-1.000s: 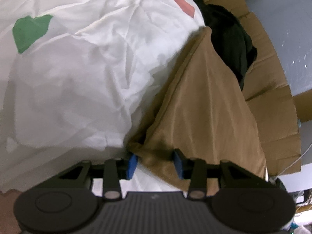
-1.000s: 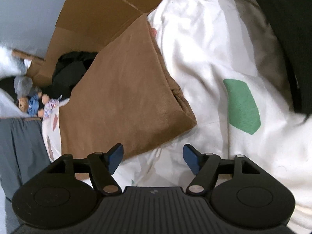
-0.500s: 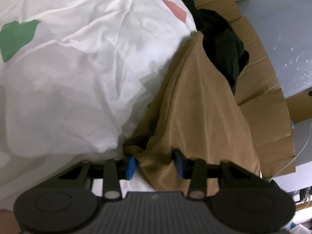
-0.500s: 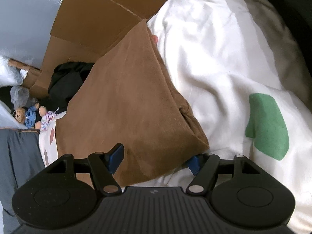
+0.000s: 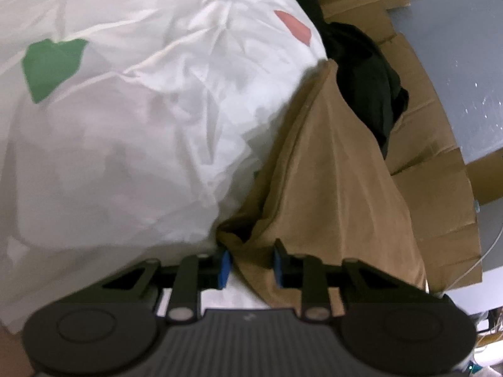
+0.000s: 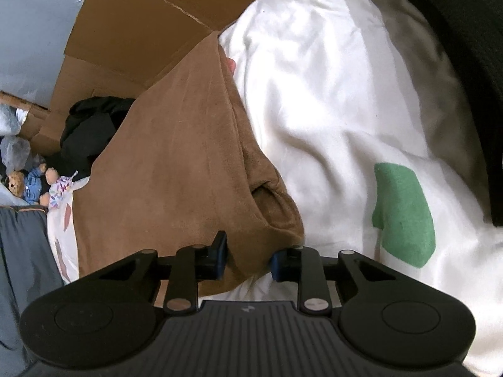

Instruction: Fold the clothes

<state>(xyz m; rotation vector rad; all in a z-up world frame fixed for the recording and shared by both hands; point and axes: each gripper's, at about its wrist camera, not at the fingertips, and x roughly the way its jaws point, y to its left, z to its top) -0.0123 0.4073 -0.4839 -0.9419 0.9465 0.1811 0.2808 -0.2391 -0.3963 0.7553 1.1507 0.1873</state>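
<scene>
A brown garment lies folded on a white bed sheet with green and pink patches. My left gripper is shut on the near corner of the brown garment. In the right wrist view the same garment stretches away from me. My right gripper has its jaws closed in on the garment's near bunched corner, with cloth between the blue pads.
A black garment lies beyond the brown one, also seen in the right wrist view. Flattened cardboard lies along the bed's edge. Small dolls sit at the far left. A dark strap or cloth crosses the sheet at right.
My right gripper moved forward onto the brown garment's corner and closed its jaws on it. My left gripper kept its hold, and its view shifted slightly.
</scene>
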